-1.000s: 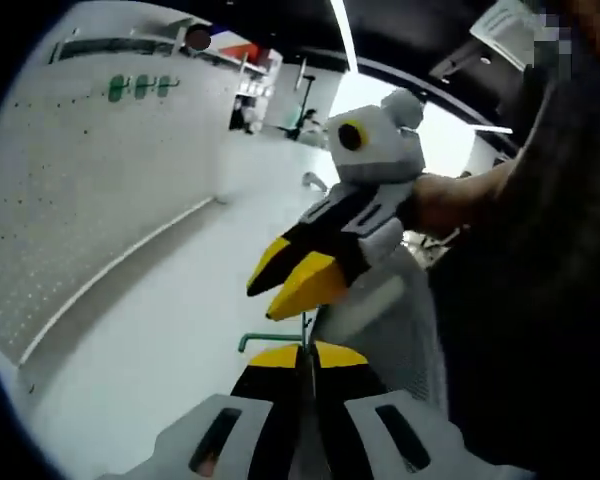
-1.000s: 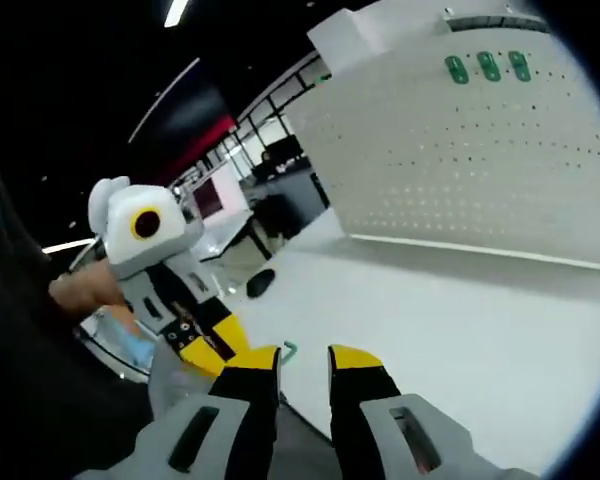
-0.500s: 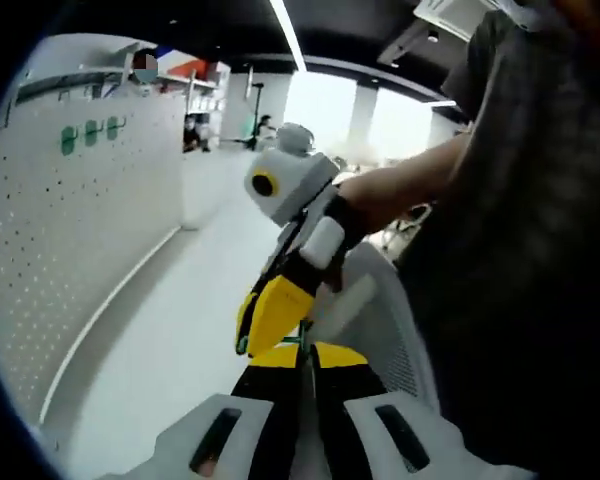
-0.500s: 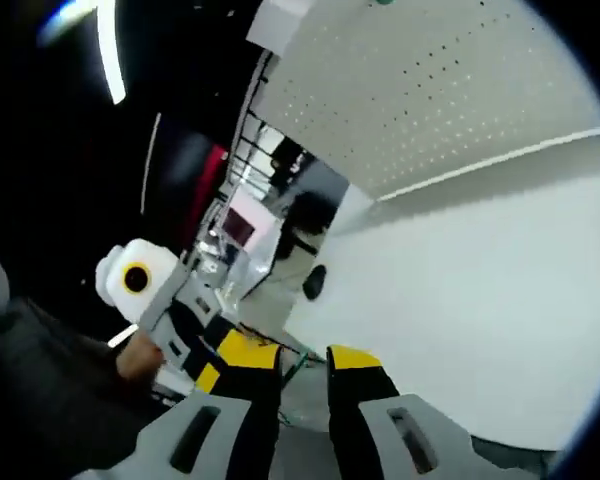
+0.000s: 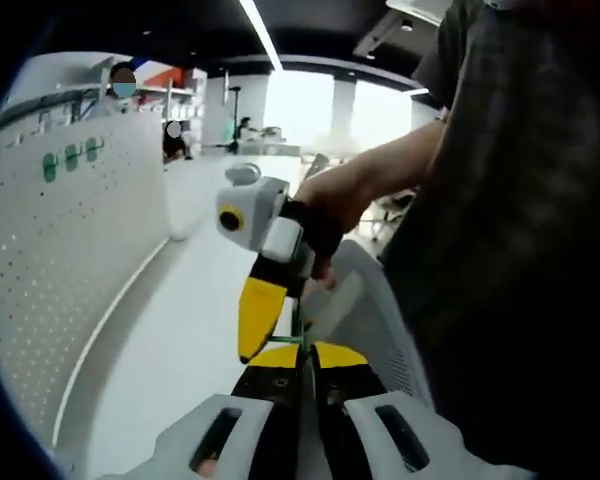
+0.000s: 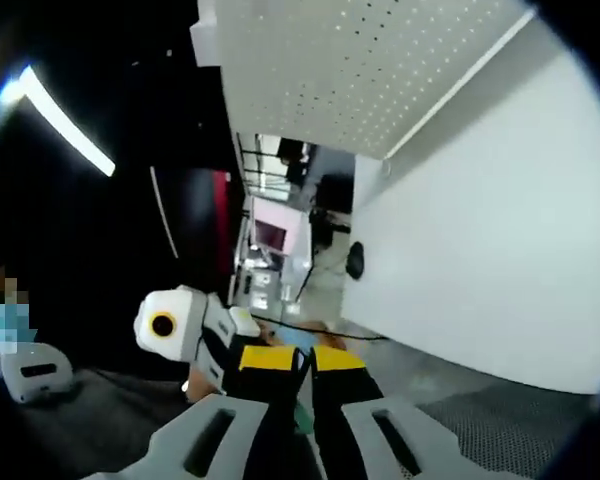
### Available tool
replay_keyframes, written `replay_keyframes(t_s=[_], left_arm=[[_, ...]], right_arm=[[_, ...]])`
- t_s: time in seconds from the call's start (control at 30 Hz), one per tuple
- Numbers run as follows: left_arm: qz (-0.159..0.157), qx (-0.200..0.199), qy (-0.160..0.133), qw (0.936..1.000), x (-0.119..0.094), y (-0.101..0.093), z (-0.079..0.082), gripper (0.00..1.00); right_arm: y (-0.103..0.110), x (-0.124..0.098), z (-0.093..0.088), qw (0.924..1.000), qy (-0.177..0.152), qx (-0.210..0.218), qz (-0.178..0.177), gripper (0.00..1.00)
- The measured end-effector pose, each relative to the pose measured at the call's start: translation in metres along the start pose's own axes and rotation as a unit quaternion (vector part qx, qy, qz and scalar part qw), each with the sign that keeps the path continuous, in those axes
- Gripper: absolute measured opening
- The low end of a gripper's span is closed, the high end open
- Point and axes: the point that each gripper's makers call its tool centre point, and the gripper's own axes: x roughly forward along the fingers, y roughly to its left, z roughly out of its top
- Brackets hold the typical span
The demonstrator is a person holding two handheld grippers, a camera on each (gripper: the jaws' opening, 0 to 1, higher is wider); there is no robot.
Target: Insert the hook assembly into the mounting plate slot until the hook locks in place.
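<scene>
Bare white table (image 5: 170, 350) beside pegboard (image 5: 50, 270)

left gripper view: faces pegboard (image 5: 70, 270), level | right gripper view: rolled sideways | shared: white table (image 6: 510, 250)

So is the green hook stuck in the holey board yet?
Not yet, nothing is slotted in. In hand: the left tongs are shut on the thin green wire hook, well apart from the white board full of holes. The right tongs point their yellow tips right beside the hook. Left to do: carry the hook to the board and push it in until it locks.
</scene>
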Motion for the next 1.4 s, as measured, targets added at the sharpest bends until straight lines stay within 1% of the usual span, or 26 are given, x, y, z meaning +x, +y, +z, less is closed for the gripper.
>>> replay_keyframes(t_s=[0.13, 0.23, 0.3, 0.37, 0.4, 0.47, 0.53, 0.6, 0.63, 0.7, 0.73, 0.77, 0.83, 0.87, 0.9, 0.97, 1.0, 1.03, 1.1, 1.13, 1.23, 1.27, 1.3, 1.33, 1.37, 1.4], left_arm=[[0.000, -0.011, -0.014, 0.9998, -0.001, 0.001, 0.003, 0.03], [0.003, -0.022, -0.020, 0.9996, 0.000, 0.003, 0.001, 0.04], [0.008, -0.029, -0.015, 0.9994, 0.001, 0.005, -0.004, 0.05], [0.018, -0.032, -0.012, 0.9993, 0.002, 0.009, -0.008, 0.06], [0.034, -0.055, -0.006, 0.9979, 0.002, 0.014, -0.010, 0.06], [0.037, -0.060, -0.009, 0.9975, 0.002, 0.018, -0.009, 0.07], [0.047, -0.081, -0.019, 0.9954, 0.000, 0.024, -0.007, 0.08], [0.054, -0.115, -0.033, 0.9913, -0.002, 0.029, -0.004, 0.09], [0.058, -0.126, -0.034, 0.9898, -0.003, 0.032, -0.004, 0.10], [0.076, -0.128, -0.034, 0.9882, -0.005, 0.040, -0.006, 0.12], [0.081, -0.134, -0.034, 0.9871, -0.006, 0.042, -0.007, 0.15], [0.086, -0.155, -0.034, 0.9836, -0.006, 0.044, -0.009, 0.19], [0.083, -0.192, -0.040, 0.9771, -0.005, 0.044, -0.011, 0.33], [0.080, -0.210, -0.049, 0.9732, -0.003, 0.044, -0.011, 0.39], [0.080, -0.216, -0.052, 0.9718, -0.003, 0.044, -0.010, 0.44], [0.076, -0.219, -0.063, 0.9706, -0.003, 0.044, -0.009, 0.46], [0.073, -0.229, -0.070, 0.9682, -0.003, 0.043, -0.008, 0.46], [0.069, -0.235, -0.076, 0.9664, -0.003, 0.042, -0.006, 0.46], [0.064, -0.252, -0.092, 0.9612, -0.003, 0.042, -0.002, 0.48], [0.064, -0.255, -0.097, 0.9599, -0.003, 0.042, -0.001, 0.49], [0.070, -0.270, -0.107, 0.9542, -0.004, 0.048, 0.000, 0.50], [0.075, -0.273, -0.107, 0.9531, -0.004, 0.050, 0.000, 0.50], [0.085, -0.275, -0.107, 0.9517, -0.004, 0.053, 0.001, 0.50], [0.089, -0.278, -0.108, 0.9504, -0.004, 0.054, 0.001, 0.49], [0.098, -0.290, -0.112, 0.9454, -0.004, 0.058, 0.002, 0.47], [0.100, -0.298, -0.119, 0.9419, -0.005, 0.060, 0.004, 0.45]], right_arm=[[0.002, -0.001, 0.002, 0.9998, -0.007, 0.012, 0.010, 0.02], [0.008, -0.002, 0.004, 0.9998, -0.010, -0.011, 0.013, 0.01], [0.010, -0.001, 0.006, 0.9993, -0.014, -0.033, 0.011, 0.01], [0.010, 0.000, 0.007, 0.9991, -0.016, -0.039, 0.005, 0.00], [0.008, 0.000, 0.011, 0.9982, -0.023, -0.055, -0.001, 0.00], [0.009, 0.000, 0.014, 0.9968, -0.030, -0.073, -0.007, 0.00], [0.012, -0.001, 0.021, 0.9949, -0.043, -0.090, -0.010, 0.00], [0.015, -0.003, 0.026, 0.9926, -0.052, -0.108, -0.016, 0.00], [0.015, -0.004, 0.029, 0.9901, -0.054, -0.127, -0.025, 0.00], [0.013, -0.007, 0.034, 0.9820, -0.054, -0.173, -0.051, 0.00], [0.014, -0.008, 0.038, 0.9730, -0.054, -0.215, -0.064, 0.00], [0.014, -0.010, 0.041, 0.9630, -0.056, -0.252, -0.079, 0.00], [0.017, -0.012, 0.045, 0.9463, -0.054, -0.306, -0.090, 0.00], [0.020, -0.012, 0.046, 0.9355, -0.054, -0.337, -0.091, 0.00], [0.022, -0.012, 0.048, 0.9280, -0.055, -0.357, -0.093, 0.00], [0.026, -0.012, 0.048, 0.9193, -0.052, -0.380, -0.089, 0.00], [0.031, -0.012, 0.048, 0.9115, -0.050, -0.400, -0.084, 0.00], [0.033, -0.012, 0.047, 0.9065, -0.048, -0.411, -0.082, 0.00], [0.039, -0.011, 0.047, 0.8884, -0.049, -0.450, -0.078, 0.00], [0.041, -0.010, 0.046, 0.8822, -0.045, -0.463, -0.074, 0.00], [0.045, -0.007, 0.044, 0.8816, -0.051, -0.464, -0.071, 0.00], [0.046, -0.006, 0.045, 0.8816, -0.056, -0.463, -0.075, 0.00], [0.047, -0.005, 0.047, 0.8794, -0.066, -0.464, -0.084, 0.00], [0.047, -0.006, 0.050, 0.8732, -0.075, -0.472, -0.097, 0.00], [0.048, -0.005, 0.053, 0.8604, -0.081, -0.491, -0.108, 0.00], [0.050, -0.004, 0.053, 0.8543, -0.083, -0.501, -0.109, 0.00]])
